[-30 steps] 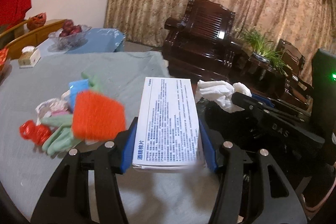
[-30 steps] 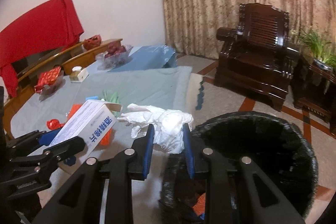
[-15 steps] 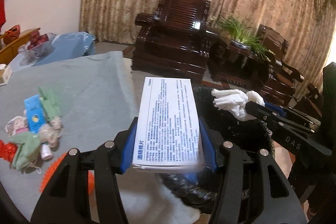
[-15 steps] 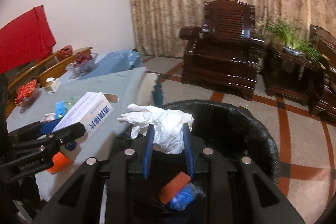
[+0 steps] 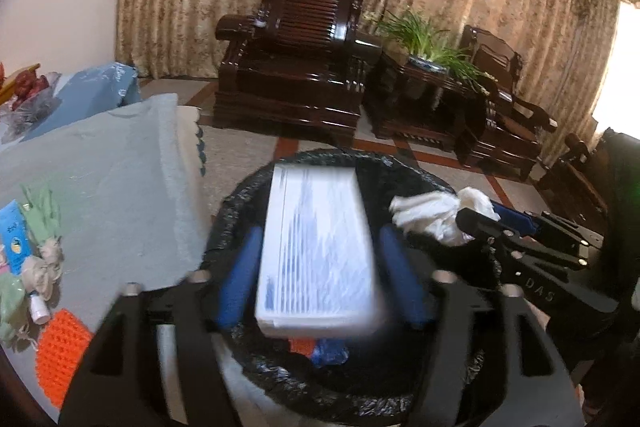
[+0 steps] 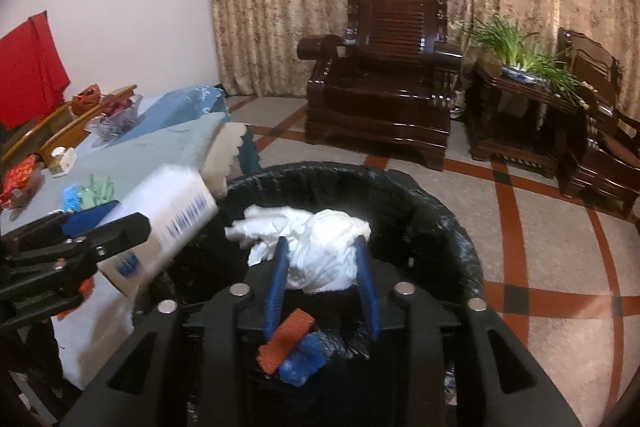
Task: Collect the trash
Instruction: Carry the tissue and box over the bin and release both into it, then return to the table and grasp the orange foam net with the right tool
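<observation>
- The left gripper hangs over the mouth of the black-lined trash bin, so anything it lets go of falls into the liner and not onto the table.
- Its jaws have just been opening. The white printed box is between the blue pads, with a visible gap on each side, so the box is released; its motion blur suggests it is already dropping.
- The right gripper is placed the same way, over the bin opening and beside the left tool, so both loads can go in on one pass.
- Its jaws have also just been opening. The crumpled white glove sits between the blue pads. The material has puffed out to fill the gap; the pads appear slack on it, not pinching.
- The box is long and flat, white, with dense blue print on its top face and blue characters on one end.
- The glove is thin, wrinkled white film, bunched into a loose wad with a few finger shapes sticking out to the left.
- An orange scrub pad and a blue crumpled item already lie at the bottom of the bin.
- More litter remains on the grey tablecloth: green gloves, a blue packet and an orange mesh pad. Collection is judged to be partway done.
</observation>
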`<state>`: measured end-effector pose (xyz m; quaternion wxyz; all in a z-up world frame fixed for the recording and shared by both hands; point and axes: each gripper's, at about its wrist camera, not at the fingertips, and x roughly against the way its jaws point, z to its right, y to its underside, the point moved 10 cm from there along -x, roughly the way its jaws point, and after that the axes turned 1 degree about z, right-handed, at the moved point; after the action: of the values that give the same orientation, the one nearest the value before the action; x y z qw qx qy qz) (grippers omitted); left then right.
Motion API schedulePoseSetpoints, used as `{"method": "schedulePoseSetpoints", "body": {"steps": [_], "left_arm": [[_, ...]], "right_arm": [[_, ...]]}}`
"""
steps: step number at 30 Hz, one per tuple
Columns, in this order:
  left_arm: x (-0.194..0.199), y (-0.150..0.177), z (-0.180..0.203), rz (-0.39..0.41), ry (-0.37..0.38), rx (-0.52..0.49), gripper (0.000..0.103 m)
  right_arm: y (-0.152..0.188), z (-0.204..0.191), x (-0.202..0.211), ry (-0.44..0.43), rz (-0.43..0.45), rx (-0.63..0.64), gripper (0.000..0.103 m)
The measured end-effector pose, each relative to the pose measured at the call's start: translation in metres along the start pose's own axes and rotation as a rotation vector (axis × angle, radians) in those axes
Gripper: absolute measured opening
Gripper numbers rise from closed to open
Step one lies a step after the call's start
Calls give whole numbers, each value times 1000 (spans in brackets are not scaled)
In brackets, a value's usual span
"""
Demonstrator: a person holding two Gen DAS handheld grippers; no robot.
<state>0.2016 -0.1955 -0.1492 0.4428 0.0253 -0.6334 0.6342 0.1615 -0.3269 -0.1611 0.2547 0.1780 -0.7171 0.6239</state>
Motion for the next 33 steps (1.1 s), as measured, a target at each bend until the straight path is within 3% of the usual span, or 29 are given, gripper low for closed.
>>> {"method": "schedulePoseSetpoints", "body": {"steps": [1, 3, 5, 7, 17, 33], "left_arm": [[0, 0, 1, 3, 1, -1, 76], [0, 0, 0, 2, 2, -1, 79], [1, -1, -3, 8, -9, 9, 82], [6, -3, -9, 19, -24, 23, 86], [64, -5, -83, 79, -182, 70, 93], [179, 42, -224, 113, -506, 212, 93]], "right_arm": [[0, 0, 0, 4, -3, -1, 40], [3, 5, -1, 16, -7, -4, 57], [2, 7, 3, 26, 9, -5, 83], [1, 8, 5, 33, 23, -5, 98], [-12, -41, 13, -69, 64, 26, 97], [-17, -221, 12, -376, 83, 222, 97]]}}
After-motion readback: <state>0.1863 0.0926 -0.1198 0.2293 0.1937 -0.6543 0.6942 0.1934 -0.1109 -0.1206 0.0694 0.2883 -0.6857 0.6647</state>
